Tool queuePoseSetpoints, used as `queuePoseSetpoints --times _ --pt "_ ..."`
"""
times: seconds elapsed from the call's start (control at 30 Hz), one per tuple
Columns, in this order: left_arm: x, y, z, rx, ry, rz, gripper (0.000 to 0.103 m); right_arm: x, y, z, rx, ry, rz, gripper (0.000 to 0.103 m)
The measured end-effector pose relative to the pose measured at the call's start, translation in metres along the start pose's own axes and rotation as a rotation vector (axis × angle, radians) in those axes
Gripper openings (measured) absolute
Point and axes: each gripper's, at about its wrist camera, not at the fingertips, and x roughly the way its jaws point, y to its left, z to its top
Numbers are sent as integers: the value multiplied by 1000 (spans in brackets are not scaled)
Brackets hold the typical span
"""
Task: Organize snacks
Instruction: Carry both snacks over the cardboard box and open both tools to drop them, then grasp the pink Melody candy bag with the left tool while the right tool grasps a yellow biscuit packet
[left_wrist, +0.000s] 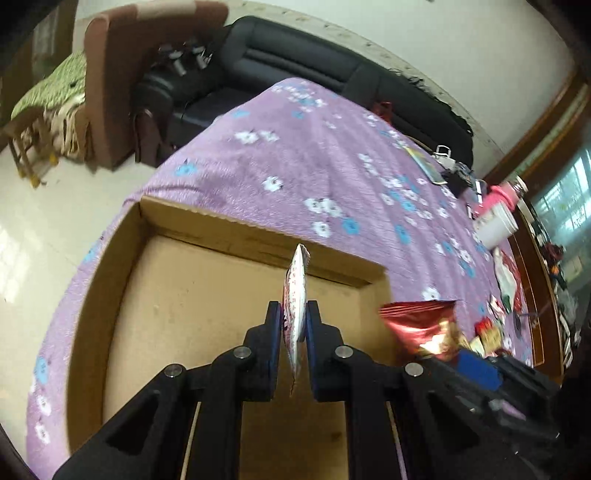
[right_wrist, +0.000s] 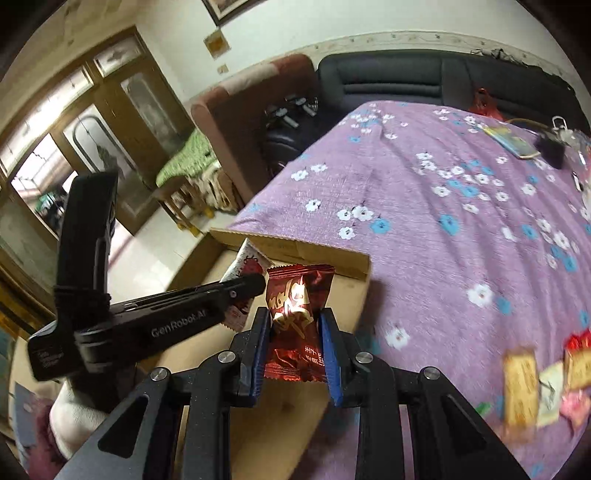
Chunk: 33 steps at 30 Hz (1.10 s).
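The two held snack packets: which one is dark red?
The packet in the right gripper is dark red foil with gold print. The left gripper holds a white packet with red specks.

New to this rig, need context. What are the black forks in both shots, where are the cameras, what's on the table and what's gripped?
No robot: a person holds a two-finger claw in each hand, with a fisheye camera on each looking along its fingers. In the left view, the left claw pinches a white packet edge-on above an open box. In the right view, the right claw grips a red packet near the box's corner. The box sits on a purple floral cloth, with more snacks loose at the right.
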Motion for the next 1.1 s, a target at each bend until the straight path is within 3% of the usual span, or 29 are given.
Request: queuePoseSetpoints --times 0.13,0.27,0.3,0.37,0.53,0.63,0.77,0.87,0.97,1.1 --pt "10 9 2 -34 2 7 15 26 0 3 2 39 -25 30" --pt "8 11 1 -50 -13 18 47 32 2 4 -16 31 -50 36" --pt "5 11 1 -52 -23 23 49 31 3 4 -24 17 -66 39" --pt "-3 10 2 -50 -44 32 49 21 6 4 -44 -6 -73 54" --pt "-30 5 1 -53 -84 27 51 -25 -2 4 -55 -98 -82 58" --pt "-56 -6 -8 -46 -125 -1 63 -63 -26 -6 -21 -152 -92 67" --pt "-82 -26 -27 -26 -161 -82 69 -97 -75 -30 50 -170 -163 68" --pt "-85 -46 -42 -11 -146 -150 70 -102 -109 -49 131 -140 -193 68" --pt "-79 -69 -58 28 -102 -179 70 -100 -136 -67 213 -112 -179 68" --pt "-67 -99 -80 109 -53 -174 70 -95 -144 -81 225 -94 -157 68"
